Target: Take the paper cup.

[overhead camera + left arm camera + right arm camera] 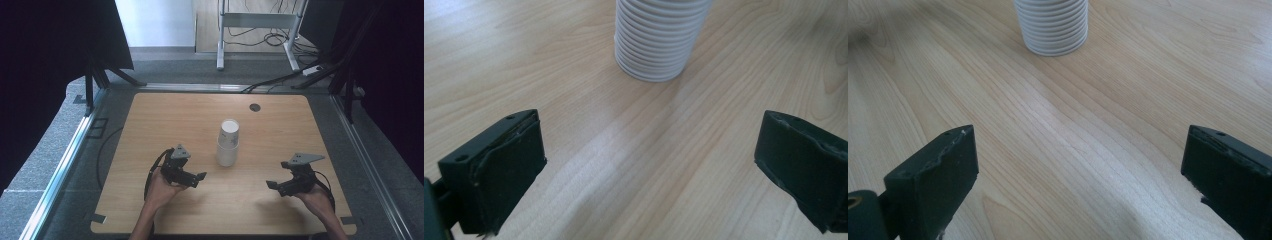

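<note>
High view: cup stack (228,142) upright between open left gripper (199,178), right gripper (271,185).

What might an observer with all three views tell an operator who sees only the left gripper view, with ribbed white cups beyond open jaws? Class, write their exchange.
Observer: The high view shows the whole stack of cups. It stands upright near the middle of the table, and nothing touches it.
Operator: Where is the other gripper?
Observer: The right gripper is held low at the stack's far side from your left gripper. Its jaws are open and aimed towards the stack, with bare wood between them.
Operator: Is anything behind the stack?
Observer: A small dark round spot sits in the tabletop near the far edge, well apart from the cups.
</note>
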Tool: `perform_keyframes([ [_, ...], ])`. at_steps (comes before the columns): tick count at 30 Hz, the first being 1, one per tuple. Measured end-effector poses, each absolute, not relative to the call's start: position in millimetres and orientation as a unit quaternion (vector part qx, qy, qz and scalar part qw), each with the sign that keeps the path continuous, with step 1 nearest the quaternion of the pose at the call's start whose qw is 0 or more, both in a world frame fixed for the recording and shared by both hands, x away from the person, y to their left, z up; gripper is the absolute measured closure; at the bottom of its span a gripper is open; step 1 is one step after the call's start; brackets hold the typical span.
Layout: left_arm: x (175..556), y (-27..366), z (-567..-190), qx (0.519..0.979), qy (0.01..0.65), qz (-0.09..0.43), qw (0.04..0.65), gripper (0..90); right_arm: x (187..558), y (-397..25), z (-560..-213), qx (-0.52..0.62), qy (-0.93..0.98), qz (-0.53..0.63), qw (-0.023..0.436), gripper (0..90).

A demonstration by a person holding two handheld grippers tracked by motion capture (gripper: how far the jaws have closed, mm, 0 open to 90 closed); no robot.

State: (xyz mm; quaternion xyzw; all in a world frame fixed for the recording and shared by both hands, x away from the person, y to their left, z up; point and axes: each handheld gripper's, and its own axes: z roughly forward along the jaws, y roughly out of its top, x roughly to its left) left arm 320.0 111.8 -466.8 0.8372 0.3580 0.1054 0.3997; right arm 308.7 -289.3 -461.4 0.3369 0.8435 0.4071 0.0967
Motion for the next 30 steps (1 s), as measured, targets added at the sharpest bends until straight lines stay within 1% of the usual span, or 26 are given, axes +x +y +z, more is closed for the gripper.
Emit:
perform_keyframes([
  [25, 342.7, 91.5, -460.5, 0.838, 0.349, 0.116, 0.404, 0.7, 324.6, -272.6, -450.0, 0.324, 0.848, 0.411, 0.089, 1.3],
  [30, 347.0, 85.6, -459.9, 0.837, 0.347, 0.108, 0.41, 0.4, 327.5, -268.6, -447.6, 0.319, 0.849, 0.412, 0.086, 1.5],
])
